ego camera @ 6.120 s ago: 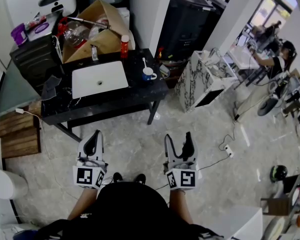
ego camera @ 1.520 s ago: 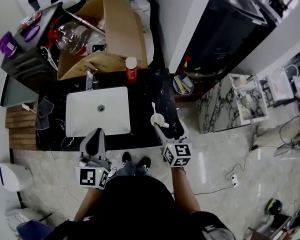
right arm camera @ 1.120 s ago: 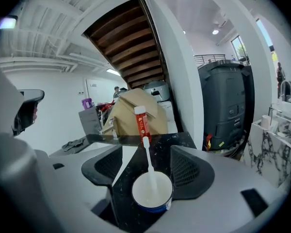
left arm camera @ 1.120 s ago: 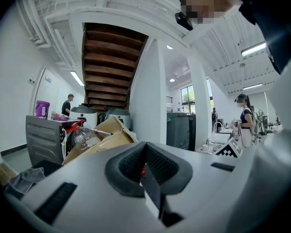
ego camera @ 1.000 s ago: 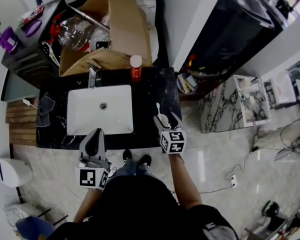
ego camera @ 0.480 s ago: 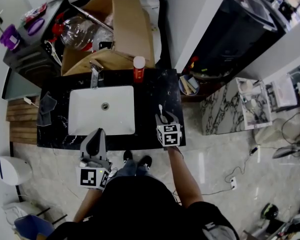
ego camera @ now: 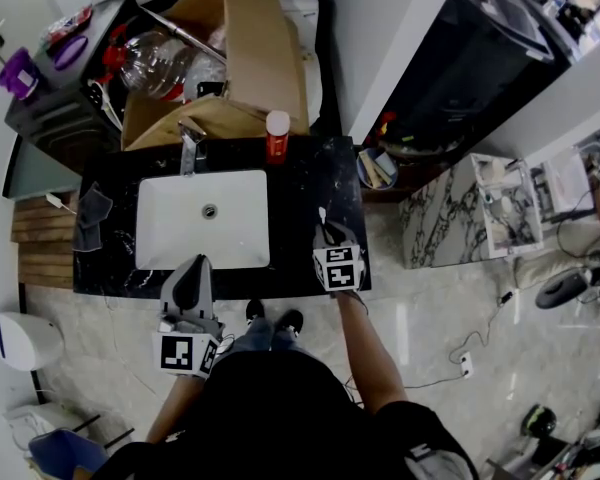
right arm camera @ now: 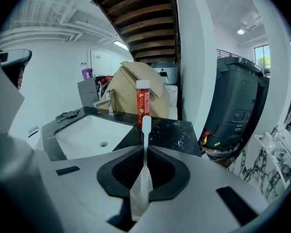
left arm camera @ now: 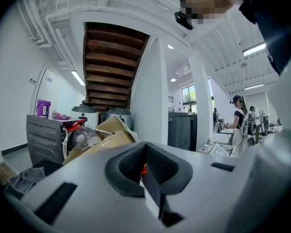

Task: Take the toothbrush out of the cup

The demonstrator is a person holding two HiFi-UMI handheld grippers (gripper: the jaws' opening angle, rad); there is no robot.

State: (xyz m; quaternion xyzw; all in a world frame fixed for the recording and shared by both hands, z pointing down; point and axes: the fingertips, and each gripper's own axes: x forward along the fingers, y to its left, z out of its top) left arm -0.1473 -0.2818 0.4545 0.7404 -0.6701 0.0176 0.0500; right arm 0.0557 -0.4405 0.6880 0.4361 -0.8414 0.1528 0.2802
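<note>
Now | right gripper fingers just closed in | toothbrush pinched between them

The toothbrush was white and slim, with a flat handle that widened toward its lower end. It stood nearly upright, its narrow end topmost, pinched at mid-handle between the dark pads of the right claw, whose jaws had just been closing on it. From the head view its tip poked out above that claw, over the right part of the black desk. The cup lay hidden beneath the claw.
</note>
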